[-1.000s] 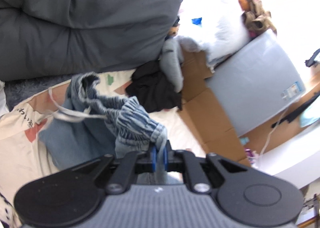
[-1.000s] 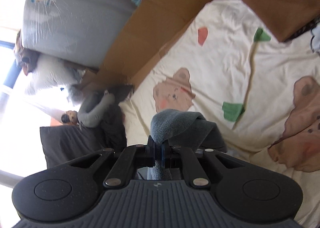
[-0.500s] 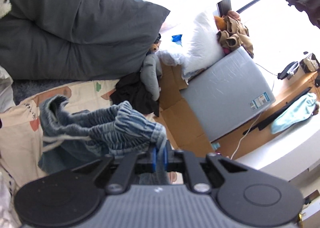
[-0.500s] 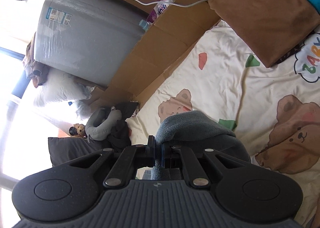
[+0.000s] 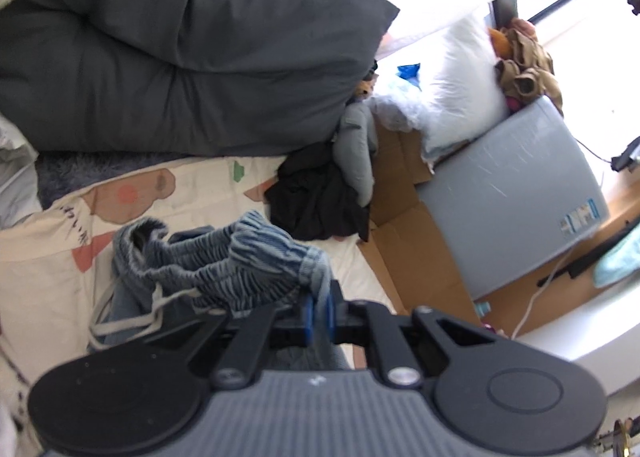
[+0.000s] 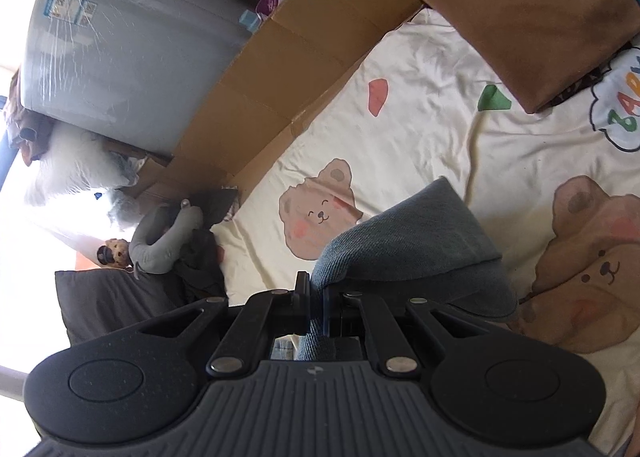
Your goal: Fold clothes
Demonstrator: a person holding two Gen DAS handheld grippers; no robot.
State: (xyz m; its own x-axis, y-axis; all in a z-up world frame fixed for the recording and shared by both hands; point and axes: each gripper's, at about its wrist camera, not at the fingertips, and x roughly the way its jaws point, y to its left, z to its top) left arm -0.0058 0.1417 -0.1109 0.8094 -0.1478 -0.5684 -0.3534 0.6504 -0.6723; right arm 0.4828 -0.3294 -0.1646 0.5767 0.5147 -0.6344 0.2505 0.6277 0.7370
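Two tongs, one garment between them. The left tongs (image 5: 318, 315) are clenched on the gathered elastic waistband of the denim shorts (image 5: 224, 269), low centre of the left wrist view; the ribbed, faded-blue band bunches toward the left of the frame, and one pale drawstring (image 5: 132, 319) loops down at lower left. The right tongs (image 6: 316, 311) are clenched on a smoother, twill-textured fold of the same blue denim, which humps up at lower centre of the right wrist view.

Under the shorts lies one cream bedsheet (image 6: 420, 129), slightly creased, printed with brown bears and small red and green patches. At upper right of the right wrist view sits one brown cushion (image 6: 520, 13), soft and squarish. One crumpled black garment (image 5: 320, 197) lies at the centre of the left wrist view, with a grey U-shaped neck pillow (image 5: 356, 153) touching its upper edge. Two large dark grey pillows (image 5: 180, 57), stacked, fill the upper left. Flat brown cardboard (image 6: 280, 69) runs beside the bed, and one grey plastic-wrapped box (image 5: 512, 197) stands at the right.
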